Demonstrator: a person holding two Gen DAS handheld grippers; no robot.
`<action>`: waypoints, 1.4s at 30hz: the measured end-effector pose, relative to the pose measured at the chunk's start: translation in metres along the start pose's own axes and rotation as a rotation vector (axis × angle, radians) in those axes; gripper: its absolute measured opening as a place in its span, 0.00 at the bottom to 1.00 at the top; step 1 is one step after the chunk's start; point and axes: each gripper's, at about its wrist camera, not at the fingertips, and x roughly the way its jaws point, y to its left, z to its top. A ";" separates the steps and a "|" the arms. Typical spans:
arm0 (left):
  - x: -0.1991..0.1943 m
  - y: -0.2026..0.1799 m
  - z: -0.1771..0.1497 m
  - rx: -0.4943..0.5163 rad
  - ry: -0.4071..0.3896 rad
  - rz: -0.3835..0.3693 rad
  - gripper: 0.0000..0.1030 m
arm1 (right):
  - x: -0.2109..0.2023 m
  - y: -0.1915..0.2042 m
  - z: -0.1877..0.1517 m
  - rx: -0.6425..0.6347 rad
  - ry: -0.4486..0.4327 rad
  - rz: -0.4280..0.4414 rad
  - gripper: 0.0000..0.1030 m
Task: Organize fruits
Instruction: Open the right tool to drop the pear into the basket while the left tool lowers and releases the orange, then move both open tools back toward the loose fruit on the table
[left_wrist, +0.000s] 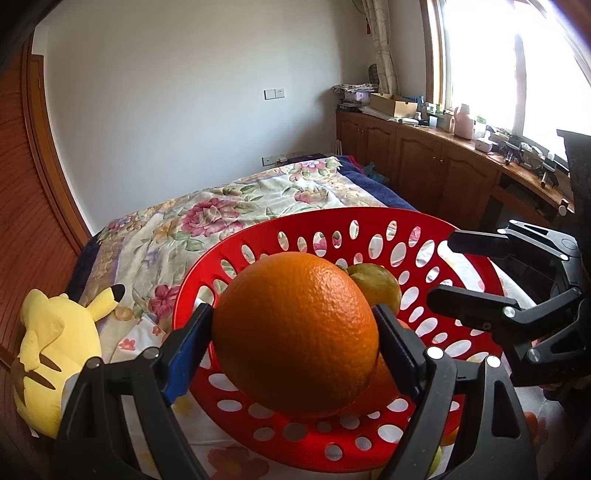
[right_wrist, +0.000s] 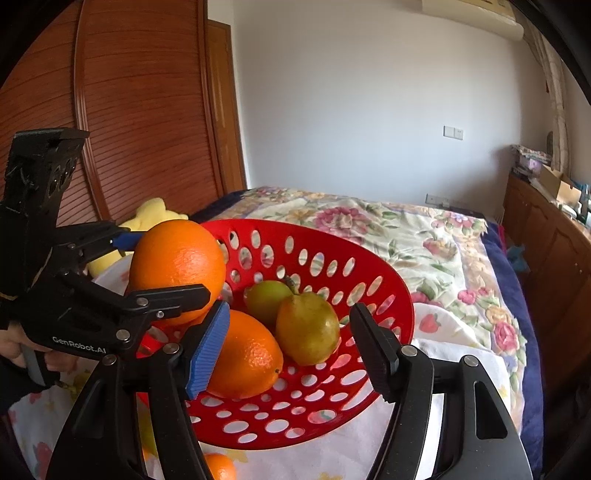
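Note:
My left gripper (left_wrist: 293, 334) is shut on a large orange (left_wrist: 295, 332) and holds it above the near-left rim of the red perforated basket (left_wrist: 369, 225). In the right wrist view the same orange (right_wrist: 177, 258) hangs over the basket (right_wrist: 369, 266) in the left gripper (right_wrist: 162, 262). Inside the basket lie another orange (right_wrist: 247, 354) and two green-yellow pears (right_wrist: 308, 328) (right_wrist: 266, 300). My right gripper (right_wrist: 288, 339) is open and empty just over the basket's near side; it also shows in the left wrist view (left_wrist: 439, 266).
The basket stands on a bed with a floral cover (right_wrist: 424, 236). A yellow plush toy (left_wrist: 55, 347) lies at the left by the wooden wardrobe (right_wrist: 110, 110). A small orange (right_wrist: 221, 467) lies on the bed in front of the basket. Wooden cabinets (left_wrist: 424, 158) line the right wall.

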 end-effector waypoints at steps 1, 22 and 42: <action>0.000 0.001 0.000 -0.001 0.001 0.004 0.83 | 0.000 0.000 -0.001 0.000 0.001 0.001 0.68; -0.006 -0.005 0.001 0.005 -0.035 0.034 0.83 | 0.001 0.005 -0.008 -0.012 0.014 0.011 0.70; -0.044 0.001 -0.018 -0.031 -0.104 0.103 0.84 | 0.001 0.007 -0.003 -0.011 0.006 0.000 0.70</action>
